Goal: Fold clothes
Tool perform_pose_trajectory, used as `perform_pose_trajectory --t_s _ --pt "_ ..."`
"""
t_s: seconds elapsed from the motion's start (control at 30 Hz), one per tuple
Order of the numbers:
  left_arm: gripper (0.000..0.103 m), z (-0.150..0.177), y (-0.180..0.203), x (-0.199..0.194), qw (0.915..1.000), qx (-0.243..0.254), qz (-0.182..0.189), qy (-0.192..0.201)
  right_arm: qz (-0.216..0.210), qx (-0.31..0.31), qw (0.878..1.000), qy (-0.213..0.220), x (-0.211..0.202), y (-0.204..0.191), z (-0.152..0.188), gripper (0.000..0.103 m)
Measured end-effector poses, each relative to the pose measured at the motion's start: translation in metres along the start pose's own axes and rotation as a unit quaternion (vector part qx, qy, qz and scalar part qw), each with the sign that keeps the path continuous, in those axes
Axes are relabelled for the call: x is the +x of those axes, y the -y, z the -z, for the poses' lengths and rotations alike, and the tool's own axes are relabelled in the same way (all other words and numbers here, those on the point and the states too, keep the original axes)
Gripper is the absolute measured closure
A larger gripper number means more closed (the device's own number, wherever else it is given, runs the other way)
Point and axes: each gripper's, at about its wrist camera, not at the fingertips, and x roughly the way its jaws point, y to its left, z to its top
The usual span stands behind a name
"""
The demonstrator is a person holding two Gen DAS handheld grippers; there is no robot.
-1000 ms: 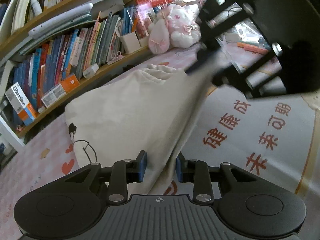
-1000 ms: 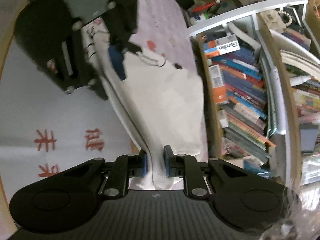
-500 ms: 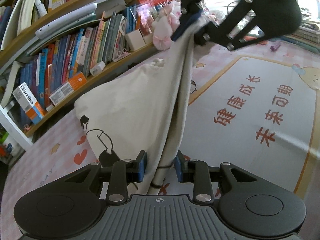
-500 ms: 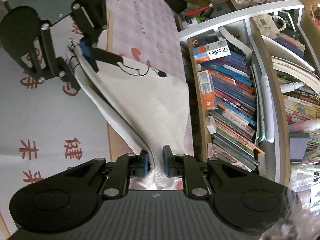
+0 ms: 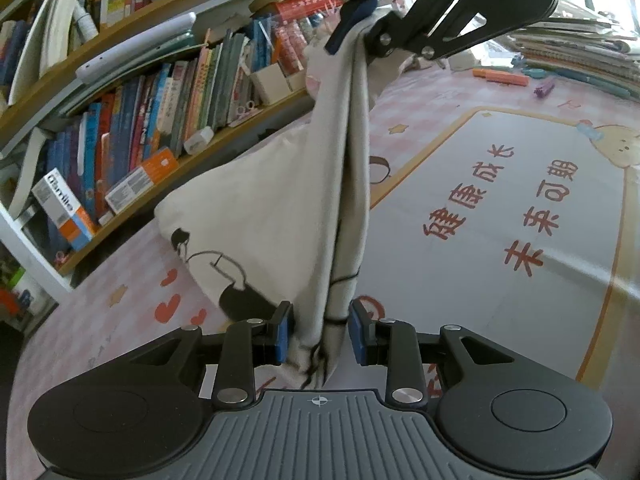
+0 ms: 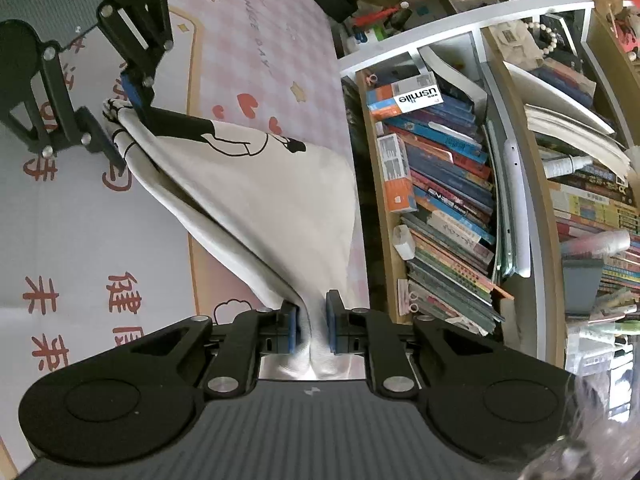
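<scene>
My left gripper (image 5: 320, 334) and right gripper (image 6: 311, 326) stretch the shirt (image 5: 280, 208) between them above the mat (image 5: 500, 184), bookshelf (image 6: 460, 200) just beside it.

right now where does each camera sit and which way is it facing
Left wrist: on the left gripper, facing along the cream garment to the right gripper, bookshelf on the left; own blue-padded fingers show.
Right wrist: on the right gripper, facing back to the left gripper, bookshelf right.
Shared: garment, play mat, usmile box.
</scene>
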Motion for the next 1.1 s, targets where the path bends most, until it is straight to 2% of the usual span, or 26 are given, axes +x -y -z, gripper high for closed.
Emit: perform_pose_trajectory --t_s 0.07,0.3,0.53,0.6,0.67,0.83,0.9,1.0,1.1 --pt "0.068 0.002 0.000 -0.002 1.0000 -0.003 -0.005 0.002 0.000 0.000 1.000 -0.001 0.000 0.001 0.001 0.090" --pt "0.068 0.003 -0.002 0.002 0.9998 0.010 -0.017 0.003 -0.005 -0.003 1.000 -0.005 -0.002 0.000 0.003 0.090" --pt "0.081 0.009 -0.015 0.003 0.9996 0.027 0.012 0.001 -0.030 0.003 0.999 -0.025 -0.002 -0.016 0.020 0.090" --pt "0.094 0.008 -0.014 0.006 0.9989 0.043 0.020 0.001 -0.039 0.009 0.999 -0.032 0.000 -0.023 0.025 0.090" --pt "0.096 0.007 -0.012 0.009 0.9977 0.062 0.027 0.002 -0.045 0.015 0.998 -0.037 0.002 -0.031 0.028 0.090" --pt "0.098 0.008 -0.006 0.009 0.9916 0.124 0.035 0.004 -0.057 0.028 0.997 -0.048 0.009 -0.046 0.037 0.089" --pt "0.098 0.008 -0.004 0.009 0.9884 0.147 0.037 0.002 -0.060 0.024 0.997 -0.052 0.010 -0.055 0.041 0.085" --pt "0.098 0.006 -0.004 0.011 0.9864 0.160 0.039 -0.005 -0.056 0.019 0.997 -0.057 0.010 -0.067 0.050 0.078" --pt "0.098 0.005 -0.003 0.012 0.9857 0.164 0.038 -0.012 -0.055 0.028 0.997 -0.054 0.009 -0.069 0.055 0.076"
